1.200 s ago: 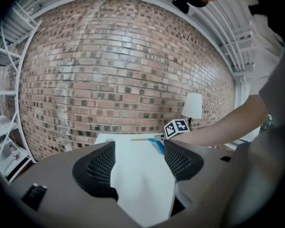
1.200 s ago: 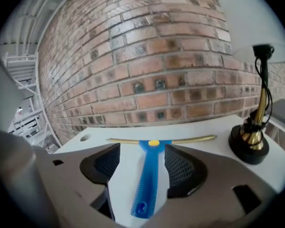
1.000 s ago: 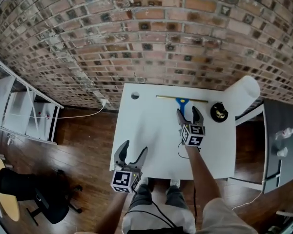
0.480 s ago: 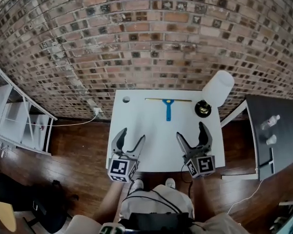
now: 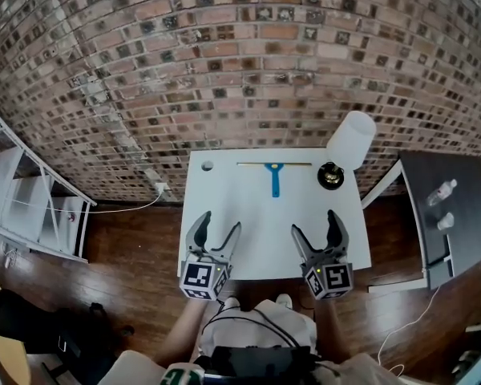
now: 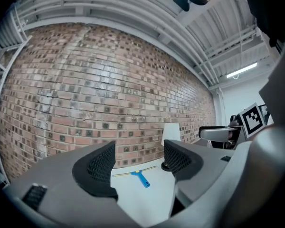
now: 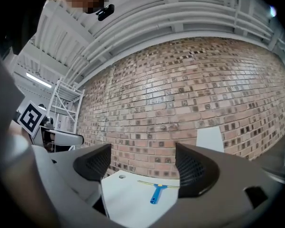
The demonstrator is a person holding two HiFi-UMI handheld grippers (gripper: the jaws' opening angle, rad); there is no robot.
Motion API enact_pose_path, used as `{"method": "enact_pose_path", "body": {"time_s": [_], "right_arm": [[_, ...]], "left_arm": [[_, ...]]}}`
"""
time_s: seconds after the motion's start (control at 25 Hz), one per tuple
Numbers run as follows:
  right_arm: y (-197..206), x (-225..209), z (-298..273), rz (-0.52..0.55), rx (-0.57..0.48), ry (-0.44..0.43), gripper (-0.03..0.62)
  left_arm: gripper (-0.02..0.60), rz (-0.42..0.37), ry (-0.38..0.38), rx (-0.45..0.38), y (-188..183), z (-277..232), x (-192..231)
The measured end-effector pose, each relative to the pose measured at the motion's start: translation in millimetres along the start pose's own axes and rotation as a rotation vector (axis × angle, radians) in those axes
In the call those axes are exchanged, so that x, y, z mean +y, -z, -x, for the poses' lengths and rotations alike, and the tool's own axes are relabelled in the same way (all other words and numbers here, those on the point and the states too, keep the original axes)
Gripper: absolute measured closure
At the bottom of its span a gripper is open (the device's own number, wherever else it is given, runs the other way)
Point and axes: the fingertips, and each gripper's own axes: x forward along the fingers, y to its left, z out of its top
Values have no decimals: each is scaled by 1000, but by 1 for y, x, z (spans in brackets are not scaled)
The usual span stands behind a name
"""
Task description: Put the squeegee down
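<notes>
Squeegee (image 5: 274, 176) lies flat at the 12 o'clock edge of the white counter (image 5: 256, 223), blade along the brick wall (image 5: 248, 70), blue handle pointing to 6. Lamp base (image 5: 330, 176) is at its 3 o'clock. Left gripper (image 5: 220, 221): jaws released, empty. Right gripper (image 5: 314, 223): jaws wide but closing, nothing between them. Both are at the 6 o'clock edge, well apart from the squeegee.

Blue on white, before red-brown brick.
The squeegee (image 5: 274, 176) has a bright blue handle and a yellow-edged blade; the tabletop (image 5: 240, 215) is plain white, the brick wall (image 5: 224, 62) mottled red-brown, the floor (image 5: 136, 239) dark brown wood.
</notes>
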Motion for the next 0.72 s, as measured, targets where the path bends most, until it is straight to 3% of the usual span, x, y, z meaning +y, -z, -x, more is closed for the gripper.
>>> {"method": "enact_pose_path", "body": {"time_s": [0.48, 0.72], "right_arm": [[3, 26, -8, -38, 41, -64, 152], [11, 34, -8, 22, 60, -77, 152]], "left_arm": [[282, 8, 25, 7, -3, 4, -4], [282, 2, 18, 7, 8, 7, 4]]}}
